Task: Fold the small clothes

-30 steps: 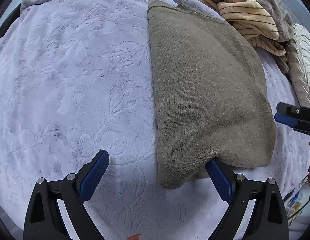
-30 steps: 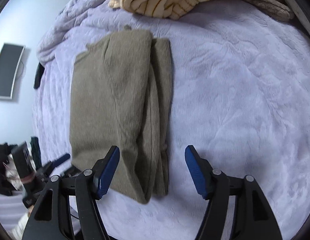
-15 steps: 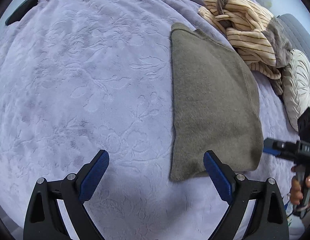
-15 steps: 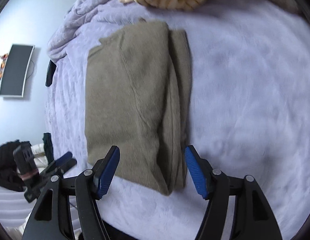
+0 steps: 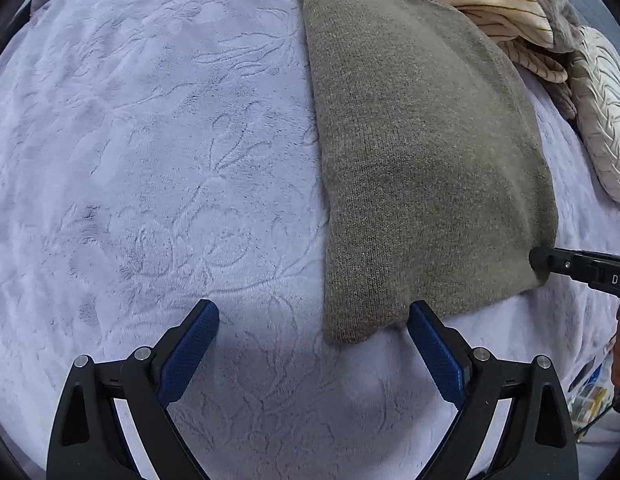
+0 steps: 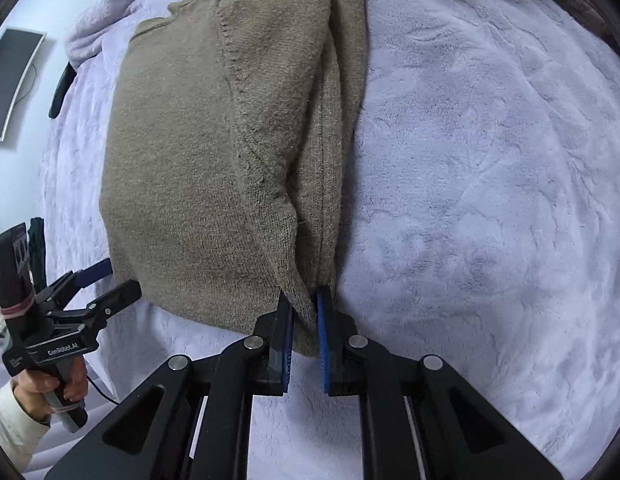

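An olive-brown knit sweater (image 5: 422,152) lies folded lengthwise on a lilac plush blanket (image 5: 149,160). In the right wrist view the sweater (image 6: 213,140) fills the upper left, its folded layers stacked along the right edge. My right gripper (image 6: 303,308) is shut on the sweater's near right corner. Its tip also shows in the left wrist view (image 5: 546,260) at that corner. My left gripper (image 5: 312,320) is open and empty, its jaws either side of the sweater's near left corner, just short of it. It also shows in the right wrist view (image 6: 105,284).
A striped cream garment (image 5: 494,4) and a white textured cushion (image 5: 602,120) lie beyond the sweater at the far right. A dark screen (image 6: 9,80) hangs on the wall to the left. The blanket (image 6: 490,160) stretches right of the sweater.
My right gripper moved forward and closed on the sweater's near right corner. My left gripper came nearer to the sweater's near left corner and stayed open.
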`<state>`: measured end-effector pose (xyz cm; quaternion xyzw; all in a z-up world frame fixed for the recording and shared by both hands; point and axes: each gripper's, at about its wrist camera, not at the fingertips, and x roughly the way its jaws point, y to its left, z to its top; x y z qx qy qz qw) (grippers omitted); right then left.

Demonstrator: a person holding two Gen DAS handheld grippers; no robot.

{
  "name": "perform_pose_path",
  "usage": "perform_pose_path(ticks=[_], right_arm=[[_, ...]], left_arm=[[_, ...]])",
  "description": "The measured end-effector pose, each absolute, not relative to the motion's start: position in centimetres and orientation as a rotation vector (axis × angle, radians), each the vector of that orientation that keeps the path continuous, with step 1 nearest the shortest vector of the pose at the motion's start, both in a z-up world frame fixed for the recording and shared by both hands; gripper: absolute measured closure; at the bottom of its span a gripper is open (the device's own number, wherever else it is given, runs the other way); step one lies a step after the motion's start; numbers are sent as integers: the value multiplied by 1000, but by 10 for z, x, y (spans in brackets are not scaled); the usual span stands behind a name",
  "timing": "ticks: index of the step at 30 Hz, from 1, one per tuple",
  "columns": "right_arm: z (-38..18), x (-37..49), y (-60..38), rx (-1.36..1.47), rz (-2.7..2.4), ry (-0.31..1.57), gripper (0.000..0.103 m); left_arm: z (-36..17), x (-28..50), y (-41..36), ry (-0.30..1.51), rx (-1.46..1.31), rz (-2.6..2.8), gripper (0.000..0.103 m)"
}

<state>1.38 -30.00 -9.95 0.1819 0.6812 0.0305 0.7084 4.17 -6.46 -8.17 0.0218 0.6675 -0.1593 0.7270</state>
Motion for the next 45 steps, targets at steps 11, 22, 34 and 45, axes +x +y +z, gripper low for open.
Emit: perform_pose_path(ticks=[11,22,34,45], right_arm=[[-84,-8,-332,481,57,1482,46],[-69,15,-341,532,94,1401,20],[-79,41,-347,572,120,1414,20],[-97,83,-372,705,226,1341,20]], left_arm=[[-76,44,-47,1484,44,-336,7],[-91,46,-73,1515,82,-327,7],[-72,52,-80,1475,28,-398,7],[-91,100,-95,1475,-175,-591,7]])
